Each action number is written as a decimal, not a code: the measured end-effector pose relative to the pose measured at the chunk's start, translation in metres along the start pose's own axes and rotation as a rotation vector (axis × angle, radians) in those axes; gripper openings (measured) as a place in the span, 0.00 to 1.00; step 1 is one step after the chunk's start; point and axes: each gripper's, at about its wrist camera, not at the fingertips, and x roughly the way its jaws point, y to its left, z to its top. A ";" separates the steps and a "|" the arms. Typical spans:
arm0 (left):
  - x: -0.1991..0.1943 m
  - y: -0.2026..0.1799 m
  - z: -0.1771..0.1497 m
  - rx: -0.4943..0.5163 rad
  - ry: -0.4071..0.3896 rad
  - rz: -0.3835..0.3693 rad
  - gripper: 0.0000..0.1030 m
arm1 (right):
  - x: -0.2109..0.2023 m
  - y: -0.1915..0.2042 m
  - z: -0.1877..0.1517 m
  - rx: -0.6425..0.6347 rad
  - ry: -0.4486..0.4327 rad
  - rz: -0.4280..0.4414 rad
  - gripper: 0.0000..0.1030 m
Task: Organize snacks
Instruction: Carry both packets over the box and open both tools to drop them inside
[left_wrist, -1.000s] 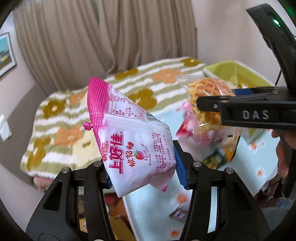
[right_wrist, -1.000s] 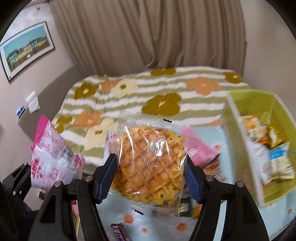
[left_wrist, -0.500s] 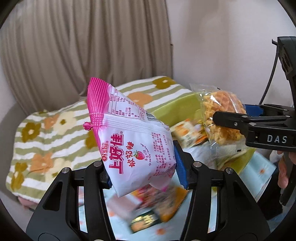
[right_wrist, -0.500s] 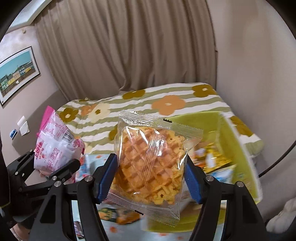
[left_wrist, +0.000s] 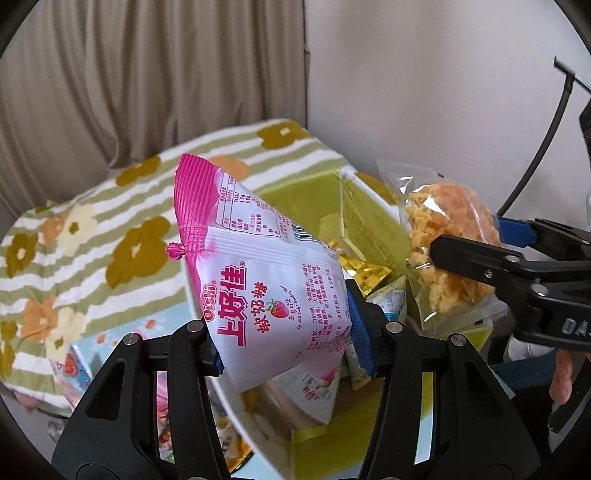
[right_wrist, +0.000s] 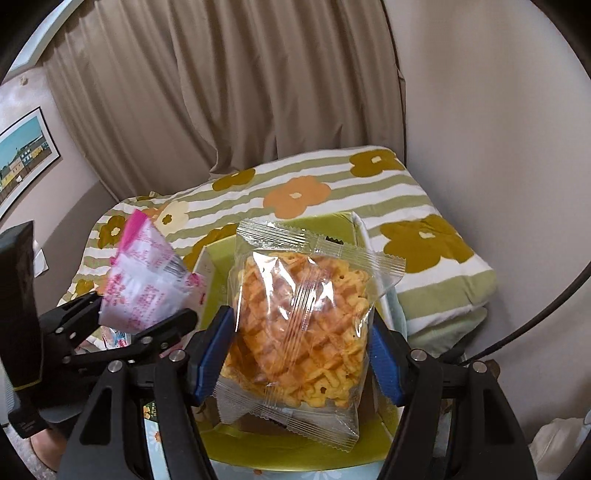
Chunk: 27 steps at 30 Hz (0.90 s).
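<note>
My left gripper (left_wrist: 286, 332) is shut on a pink and white Oishi candy bag (left_wrist: 266, 280) and holds it above the yellow-green box (left_wrist: 306, 192). My right gripper (right_wrist: 299, 350) is shut on a clear pack of orange waffle crackers (right_wrist: 303, 325), also over the box (right_wrist: 218, 266). In the left wrist view the waffle pack (left_wrist: 443, 243) hangs in the right gripper at the right. In the right wrist view the pink bag (right_wrist: 144, 284) and left gripper show at the left. Several snack packs (left_wrist: 364, 271) lie inside the box.
The box stands on a table with a light blue flowered cloth (left_wrist: 122, 332) that carries more snack packs (left_wrist: 74, 369). Behind is a bed with a green striped flower blanket (right_wrist: 424, 229), beige curtains (right_wrist: 229, 85) and a white wall (left_wrist: 424, 85).
Both grippers have swung right with their packs, from above the table and loose snacks to above the yellow-green box, which now fills the space under them.
</note>
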 end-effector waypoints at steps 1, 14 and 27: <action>0.004 -0.003 0.001 0.001 0.012 -0.002 0.47 | 0.001 -0.003 -0.001 0.007 0.004 0.002 0.63; 0.022 0.014 -0.019 -0.032 0.122 0.051 1.00 | 0.011 -0.022 -0.001 0.030 0.044 0.017 0.63; -0.012 0.051 -0.035 -0.136 0.090 0.093 1.00 | 0.035 0.002 -0.017 -0.038 0.135 0.097 0.64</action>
